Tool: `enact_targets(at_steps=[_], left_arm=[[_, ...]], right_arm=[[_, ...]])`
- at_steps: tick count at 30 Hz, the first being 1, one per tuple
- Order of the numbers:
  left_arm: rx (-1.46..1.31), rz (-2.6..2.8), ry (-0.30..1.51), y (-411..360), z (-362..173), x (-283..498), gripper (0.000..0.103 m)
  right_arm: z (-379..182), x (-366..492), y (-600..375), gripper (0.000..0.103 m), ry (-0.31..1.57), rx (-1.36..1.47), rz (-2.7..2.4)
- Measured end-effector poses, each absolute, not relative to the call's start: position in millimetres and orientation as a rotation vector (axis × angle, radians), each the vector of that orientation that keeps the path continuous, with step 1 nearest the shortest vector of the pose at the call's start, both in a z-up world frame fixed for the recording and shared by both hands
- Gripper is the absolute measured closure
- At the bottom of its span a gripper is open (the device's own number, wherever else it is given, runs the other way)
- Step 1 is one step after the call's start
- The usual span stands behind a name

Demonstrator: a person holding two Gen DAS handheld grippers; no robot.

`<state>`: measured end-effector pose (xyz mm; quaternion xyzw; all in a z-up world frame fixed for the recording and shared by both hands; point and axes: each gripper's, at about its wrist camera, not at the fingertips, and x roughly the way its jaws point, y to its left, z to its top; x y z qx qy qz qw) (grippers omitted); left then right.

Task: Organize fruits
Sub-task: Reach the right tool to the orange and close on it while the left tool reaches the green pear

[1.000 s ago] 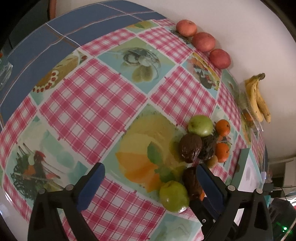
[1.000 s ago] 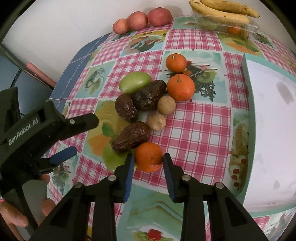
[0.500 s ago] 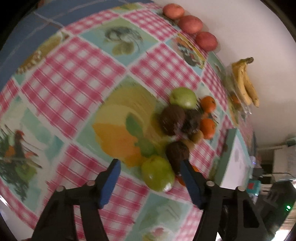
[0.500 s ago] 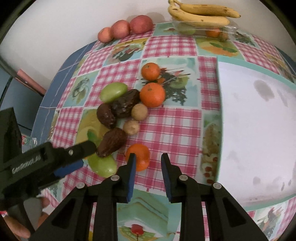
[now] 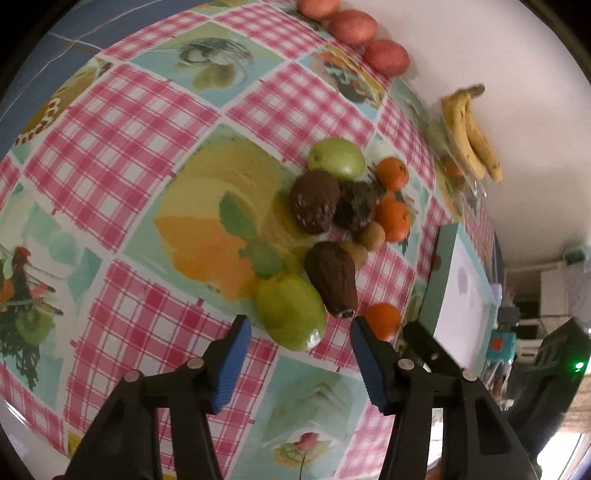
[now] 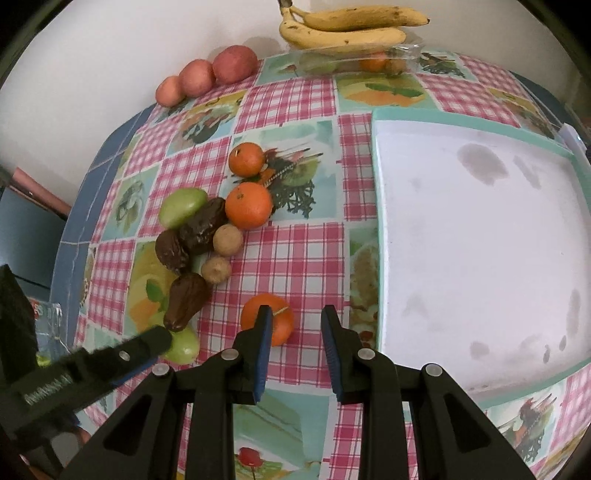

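Note:
A heap of fruit lies on the checked tablecloth: two green fruits, three dark brown wrinkled fruits, three oranges and two small tan ones. My left gripper point(image 5: 297, 334) is open, its blue pads flanking the near green fruit point(image 5: 290, 312) without touching it. Beside that fruit lies a brown fruit point(image 5: 332, 280) and a lone orange point(image 5: 382, 319). My right gripper point(image 6: 295, 319) is open and holds nothing; the lone orange point(image 6: 267, 319) sits just left of its gap, partly behind the left finger. The left gripper's finger point(image 6: 142, 343) shows at the lower left of the right wrist view.
A white tray with a teal rim point(image 6: 376, 147) fills the right side. Three reddish fruits point(image 6: 207, 75) line the wall. Bananas point(image 6: 347, 27) rest on a clear plastic box point(image 6: 354, 61) at the back. The table's blue border point(image 6: 70, 229) runs along the left edge.
My left gripper has advanced to the near green fruit and narrowed around it. My right gripper drew back and to the right, off the lone orange, and the tray came into fuller view.

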<state>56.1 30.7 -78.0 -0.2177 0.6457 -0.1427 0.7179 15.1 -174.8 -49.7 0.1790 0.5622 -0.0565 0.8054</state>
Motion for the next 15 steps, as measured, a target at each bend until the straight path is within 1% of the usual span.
enact_targets(at_steps=[1,4,5,12,14,15], left_arm=[[-0.464,-0.316,1.432,27.7,-78.7,55.9,0.046],[-0.419,-0.304,1.442,23.9,-82.8,56.3,0.055],[-0.416,-0.299,1.448,23.3,-84.6,56.6,0.061],[-0.459,-0.295,1.443,25.9,-87.5,59.2,0.061],[-0.467,-0.294,1.443,28.1,-86.9,59.3,0.061],[-0.476,-0.293,1.442,29.2,-86.7,59.4,0.061]], right_arm=[[-48.4,14.5,-175.8,0.075,1.197,0.388,-0.121],[-44.9,13.3,-176.9,0.075,1.184,0.388,-0.122],[-45.0,14.1,-176.1,0.075,1.182,0.389,-0.120],[-46.2,15.4,-173.9,0.074,1.183,0.391,-0.108],[-47.0,16.7,-172.6,0.069,1.184,0.387,-0.102],[-47.5,17.4,-171.9,0.065,1.185,0.384,-0.095]])
